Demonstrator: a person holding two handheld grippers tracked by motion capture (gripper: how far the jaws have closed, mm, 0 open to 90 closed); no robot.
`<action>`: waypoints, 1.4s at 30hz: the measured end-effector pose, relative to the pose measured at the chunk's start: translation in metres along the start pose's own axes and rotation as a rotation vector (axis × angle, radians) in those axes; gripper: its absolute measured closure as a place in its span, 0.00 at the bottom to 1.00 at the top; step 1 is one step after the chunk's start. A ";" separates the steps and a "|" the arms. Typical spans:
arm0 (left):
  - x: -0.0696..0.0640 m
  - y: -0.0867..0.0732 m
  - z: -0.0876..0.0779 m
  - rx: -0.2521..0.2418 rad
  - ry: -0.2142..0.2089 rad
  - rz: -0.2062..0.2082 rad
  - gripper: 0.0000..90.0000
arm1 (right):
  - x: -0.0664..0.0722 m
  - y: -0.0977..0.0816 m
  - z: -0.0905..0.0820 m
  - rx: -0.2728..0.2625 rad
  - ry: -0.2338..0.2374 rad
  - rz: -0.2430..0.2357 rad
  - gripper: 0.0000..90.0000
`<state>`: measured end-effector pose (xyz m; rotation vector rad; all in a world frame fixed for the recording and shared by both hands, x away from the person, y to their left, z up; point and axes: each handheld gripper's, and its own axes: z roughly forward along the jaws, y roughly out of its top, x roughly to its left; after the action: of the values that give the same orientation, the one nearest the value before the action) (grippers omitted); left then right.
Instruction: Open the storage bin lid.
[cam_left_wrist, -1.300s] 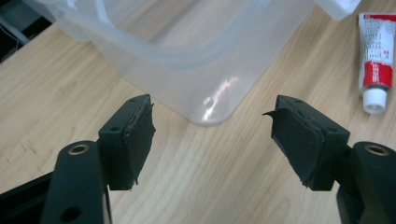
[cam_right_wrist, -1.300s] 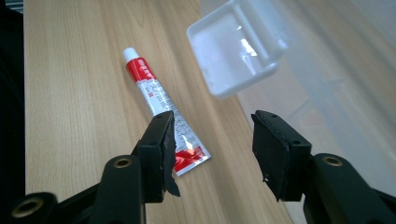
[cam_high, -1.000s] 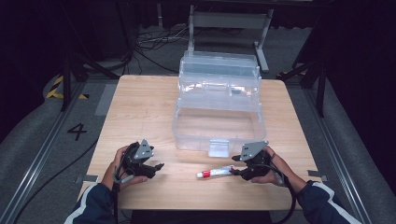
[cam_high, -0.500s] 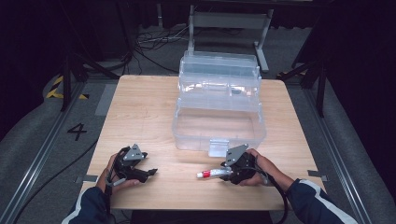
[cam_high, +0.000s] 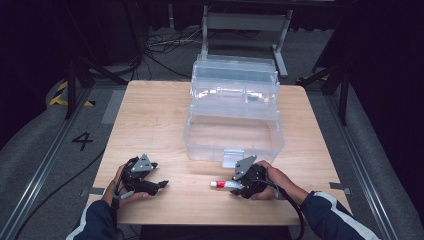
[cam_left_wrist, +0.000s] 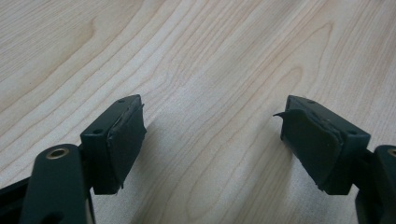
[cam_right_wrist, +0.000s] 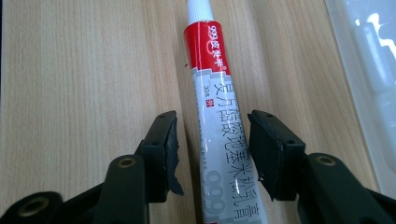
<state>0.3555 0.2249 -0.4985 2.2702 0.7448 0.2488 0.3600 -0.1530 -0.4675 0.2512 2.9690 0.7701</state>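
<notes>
The light wooden surface carried everything. At its near-left edge the left hand-held gripper sat low in the person's left hand, tips pointing right. In the left gripper view its jaws stood wide apart w/ nothing but bare wood grain betw. them: released; they had just been easing a little wider.

Further right, approx. centre-front, lay the white-and-grey ointment tube w/ a red band and white cap, flat on the surface, cap end pointing left, just in front of the clear plastic storage box w/ tiered open lid but not touching it.

Right of the tube, the right hand-held gripper was held in the person's right hand, tips at the tube's tail end. In the right gripper view the tube ran up betw. the two black jaws, cap away from the camera. A gap showed betw. the left pad and the tube; the right pad was v. close, contact unclear. Jaws had just been closing in on the tube, not yet clamped, so still released. The box wall showed at the right edge of that view.
</notes>
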 end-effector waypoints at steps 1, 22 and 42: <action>0.000 0.000 0.000 0.000 0.000 0.000 0.24 | 0.001 0.000 0.000 0.003 0.000 0.000 0.62; 0.000 0.000 0.000 0.001 0.001 -0.001 0.25 | 0.007 -0.010 -0.016 0.130 0.043 -0.040 0.71; 0.000 0.000 0.000 0.002 0.002 -0.003 0.24 | 0.015 0.012 -0.004 0.156 0.033 -0.072 0.69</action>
<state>0.3554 0.2243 -0.4985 2.2708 0.7502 0.2490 0.3468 -0.1416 -0.4584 0.1401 3.0538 0.5417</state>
